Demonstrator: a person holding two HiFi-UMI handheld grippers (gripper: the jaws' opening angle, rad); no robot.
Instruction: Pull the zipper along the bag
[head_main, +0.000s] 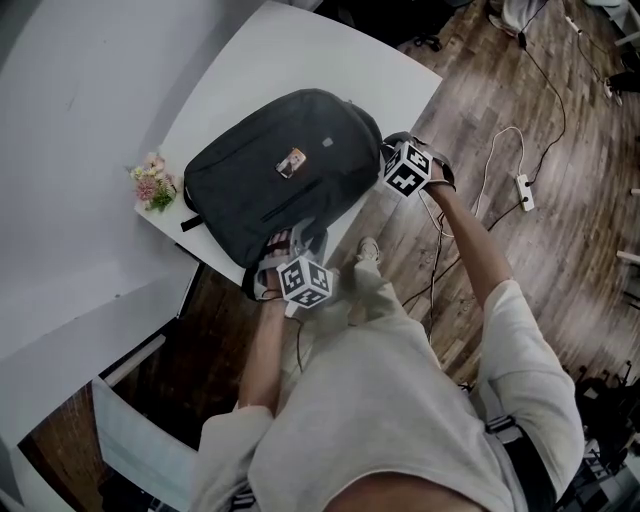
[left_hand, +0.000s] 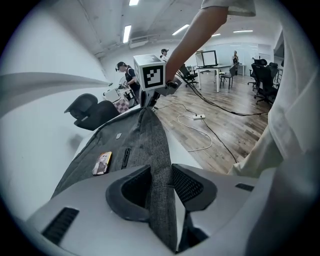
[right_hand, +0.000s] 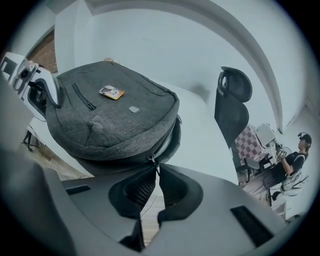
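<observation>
Both arms reach forward and down, the left gripper (left_hand: 161, 174) clamped on a fold of bag fabric (left_hand: 152, 142), the right gripper (right_hand: 156, 172) pinching the zipper pull (right_hand: 151, 160), jaws nearly together.

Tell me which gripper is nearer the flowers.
Left. The left gripper clamps the backpack edge nearest the person, right of the flowers; the right gripper pinches the zipper pull on the backpack's opposite side, farther away.

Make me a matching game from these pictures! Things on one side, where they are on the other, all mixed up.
Things: 1 flowers; 2 power strip; 3 left gripper; 4 right gripper.
Places: A pinching the zipper pull; B on the wooden floor; C on the white table beside the backpack; D clamped on backpack fabric.
Pairs: 1-C; 2-B; 3-D; 4-A.
</observation>
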